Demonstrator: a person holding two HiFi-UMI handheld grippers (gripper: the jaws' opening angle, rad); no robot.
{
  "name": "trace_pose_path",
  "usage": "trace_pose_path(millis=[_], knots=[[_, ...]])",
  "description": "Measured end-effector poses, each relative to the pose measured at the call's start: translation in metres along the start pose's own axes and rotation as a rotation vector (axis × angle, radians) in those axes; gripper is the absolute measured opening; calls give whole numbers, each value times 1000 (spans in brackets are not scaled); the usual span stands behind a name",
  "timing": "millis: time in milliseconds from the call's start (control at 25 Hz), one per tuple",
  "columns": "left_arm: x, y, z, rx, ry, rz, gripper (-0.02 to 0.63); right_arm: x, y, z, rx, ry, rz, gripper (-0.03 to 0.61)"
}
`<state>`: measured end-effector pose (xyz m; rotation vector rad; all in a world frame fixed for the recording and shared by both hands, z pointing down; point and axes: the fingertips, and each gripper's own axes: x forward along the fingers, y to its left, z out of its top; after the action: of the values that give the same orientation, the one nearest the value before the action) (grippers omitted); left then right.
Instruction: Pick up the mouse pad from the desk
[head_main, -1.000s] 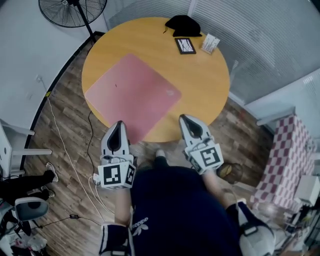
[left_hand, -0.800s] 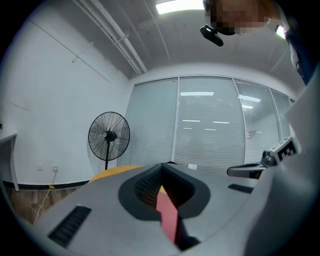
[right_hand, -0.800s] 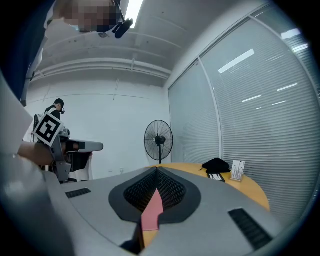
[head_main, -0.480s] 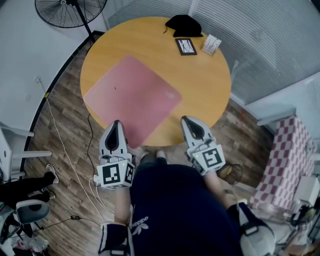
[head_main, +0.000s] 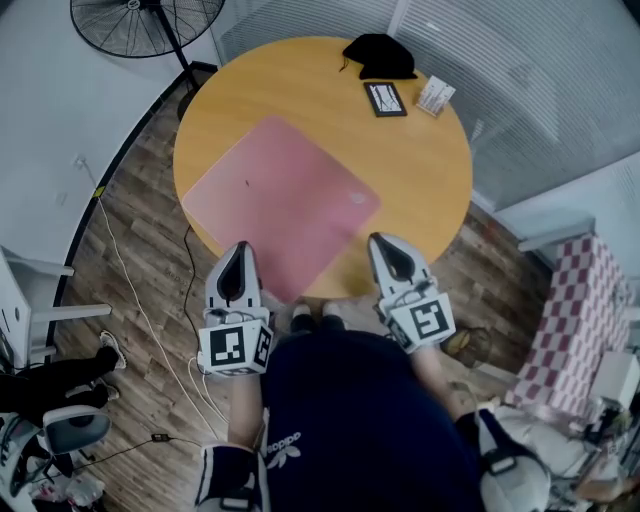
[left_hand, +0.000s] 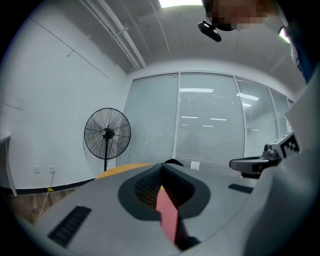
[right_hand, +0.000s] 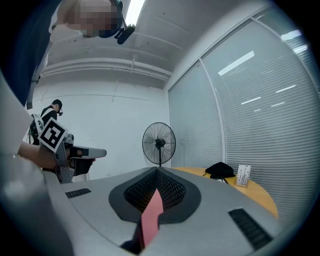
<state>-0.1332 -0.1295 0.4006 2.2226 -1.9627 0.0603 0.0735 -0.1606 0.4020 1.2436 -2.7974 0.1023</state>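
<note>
The pink mouse pad lies flat on the round yellow table, its near corner at the table's front rim. My left gripper is shut, and its tip is at the pad's near left edge in the head view. Whether it touches the pad I cannot tell. My right gripper is shut too, at the front rim a little right of the pad. In both gripper views the left gripper and right gripper each show a thin pink sliver in the slit between the closed jaws.
At the table's far side lie a black cloth, a dark flat device and a white card stand. A standing fan is at the far left. Cables run over the wood floor. A checked cloth is at the right.
Both grippers have edged forward to the table's near rim, and the view has shifted slightly. The pad has not moved on the table. Both pairs of jaws stay closed.
</note>
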Motion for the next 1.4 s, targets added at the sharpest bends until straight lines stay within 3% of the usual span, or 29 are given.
trace_pose_path(millis=[560,760,920,1160,1400], knots=[[-2,9,-13,-17,27,-52,3,5,6,-10,-12,33,-41,3],[0,19,-21,-28,76,-41,4,6,10,-14,-8,51,-48,3],[0,24,-48,-62,176,-46,8,6,13,-21,1,88,-46,3],[-13,24,-121,-214,387,-75,90,6,20,-33,16,133,-40,3],[-35,15,-190,-339,587,-107,133,3,19,-48,24,193,-54,3]])
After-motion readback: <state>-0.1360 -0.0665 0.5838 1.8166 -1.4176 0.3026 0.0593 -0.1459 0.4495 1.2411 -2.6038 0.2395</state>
